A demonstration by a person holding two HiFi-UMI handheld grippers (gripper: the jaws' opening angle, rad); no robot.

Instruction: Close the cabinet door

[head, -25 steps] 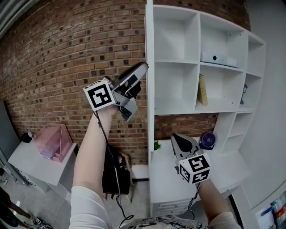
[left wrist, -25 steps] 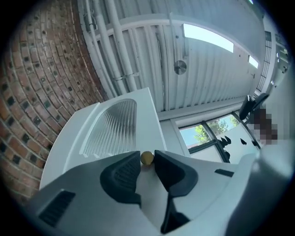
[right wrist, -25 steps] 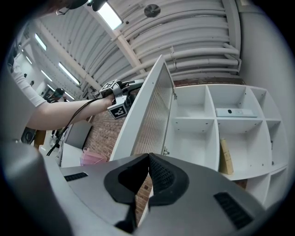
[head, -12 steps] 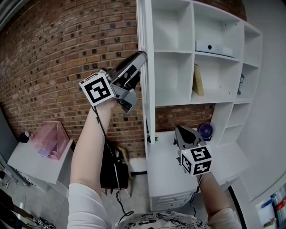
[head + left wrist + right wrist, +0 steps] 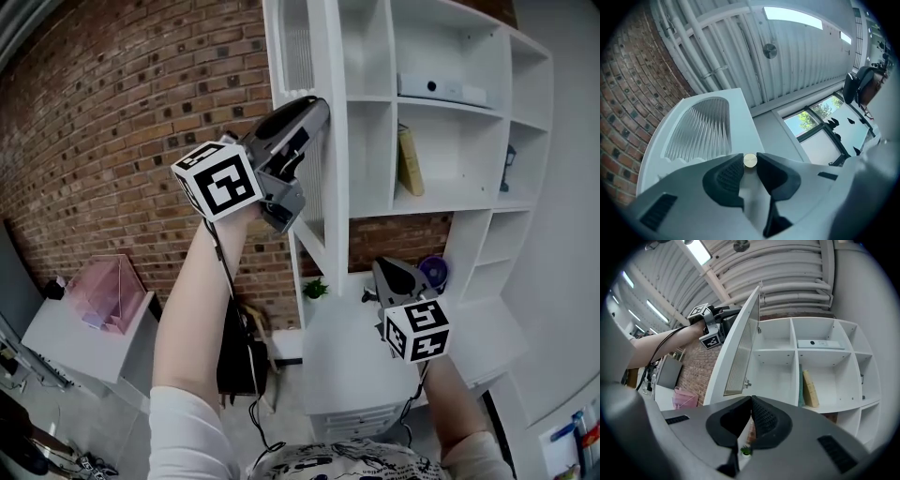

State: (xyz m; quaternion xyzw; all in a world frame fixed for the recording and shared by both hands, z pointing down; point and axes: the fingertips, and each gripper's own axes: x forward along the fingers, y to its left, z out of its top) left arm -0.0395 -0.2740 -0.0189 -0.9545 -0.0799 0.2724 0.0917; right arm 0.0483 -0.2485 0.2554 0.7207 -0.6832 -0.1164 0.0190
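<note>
The white cabinet door (image 5: 326, 159) with a ribbed glass pane (image 5: 298, 49) stands half open at the left side of the white shelf unit (image 5: 450, 202). My left gripper (image 5: 319, 105) is raised to the door's free edge. In the left gripper view, my left gripper (image 5: 750, 161) is shut on the small round brass door knob (image 5: 750, 160), which sits between its tips. My right gripper (image 5: 382, 270) hangs lower, in front of the desk, and holds nothing. In the right gripper view, my right gripper (image 5: 751, 400) has its tips together, and the door (image 5: 740, 352) shows angled out from the shelves.
On the shelves are a tan book (image 5: 409, 159) and a flat white device (image 5: 441, 90). A purple object (image 5: 434, 272) and a small plant (image 5: 316, 289) sit on the white desk (image 5: 352, 370). A brick wall (image 5: 112, 141) is on the left, with a pink box (image 5: 108, 292) below.
The door has swung from edge-on toward the shelves, so its ribbed pane now faces me. My left gripper moved right with it. The right gripper shifted slightly right.
</note>
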